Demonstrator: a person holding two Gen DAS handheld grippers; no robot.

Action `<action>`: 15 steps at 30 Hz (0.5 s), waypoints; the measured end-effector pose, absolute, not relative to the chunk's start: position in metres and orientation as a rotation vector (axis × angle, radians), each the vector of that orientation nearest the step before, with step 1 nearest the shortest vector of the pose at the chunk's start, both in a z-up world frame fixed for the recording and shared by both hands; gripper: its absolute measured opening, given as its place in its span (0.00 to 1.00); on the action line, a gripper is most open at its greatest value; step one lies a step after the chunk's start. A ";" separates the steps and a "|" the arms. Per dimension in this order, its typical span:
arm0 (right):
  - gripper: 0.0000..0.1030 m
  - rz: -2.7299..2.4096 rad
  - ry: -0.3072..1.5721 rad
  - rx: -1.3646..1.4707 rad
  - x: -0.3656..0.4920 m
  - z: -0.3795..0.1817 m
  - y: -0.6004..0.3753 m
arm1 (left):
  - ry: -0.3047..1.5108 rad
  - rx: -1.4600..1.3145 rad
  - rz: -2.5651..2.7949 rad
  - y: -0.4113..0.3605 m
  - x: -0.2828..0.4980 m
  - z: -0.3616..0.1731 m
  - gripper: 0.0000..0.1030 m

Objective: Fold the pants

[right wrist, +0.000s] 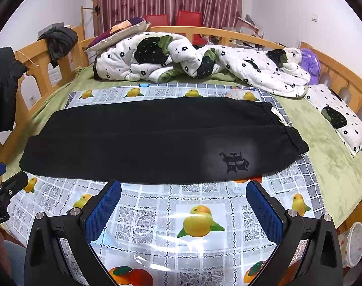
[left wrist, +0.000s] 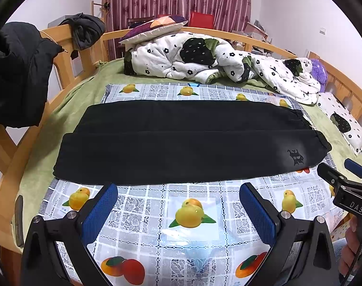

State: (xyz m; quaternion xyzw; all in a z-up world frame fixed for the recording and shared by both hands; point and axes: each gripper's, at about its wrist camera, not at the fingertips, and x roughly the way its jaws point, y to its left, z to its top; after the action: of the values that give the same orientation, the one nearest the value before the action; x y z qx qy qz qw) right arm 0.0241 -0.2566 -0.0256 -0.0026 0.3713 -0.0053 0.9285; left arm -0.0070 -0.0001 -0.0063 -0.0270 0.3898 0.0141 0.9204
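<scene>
The black pants (left wrist: 181,143) lie flat across the fruit-print cloth (left wrist: 193,214) on the bed. Both grippers' fingers gape empty. Soft, floppy fabric; best pinched at waistband and cuffs.

Left tongs (left wrist: 178,190) and right tongs (right wrist: 183,188) both gape, empty.

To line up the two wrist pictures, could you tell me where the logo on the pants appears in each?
Left wrist: the logo sits far right on the pants, near the waistband.
Right wrist: the logo sits right of centre, on the near leg.
Shared landmark: the purple plush at the far right rail.
</scene>
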 end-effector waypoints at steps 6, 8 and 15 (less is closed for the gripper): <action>1.00 -0.009 0.759 -0.007 0.023 -0.026 -0.257 | 0.805 -0.057 0.029 0.004 -0.004 -0.007 1.00; 0.99 -0.009 0.760 -0.007 0.023 -0.026 -0.257 | 0.805 -0.060 0.030 0.003 -0.002 -0.005 1.00; 0.99 -0.010 0.765 -0.004 0.024 -0.027 -0.256 | 0.799 -0.058 0.027 0.003 -0.004 -0.006 1.00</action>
State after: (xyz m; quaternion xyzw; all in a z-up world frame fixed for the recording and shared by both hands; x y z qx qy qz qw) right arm 0.0238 -0.2563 -0.0271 -0.0020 0.3730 -0.0050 0.9278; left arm -0.0037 0.0033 -0.0060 -0.0283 0.3890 0.0132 0.9207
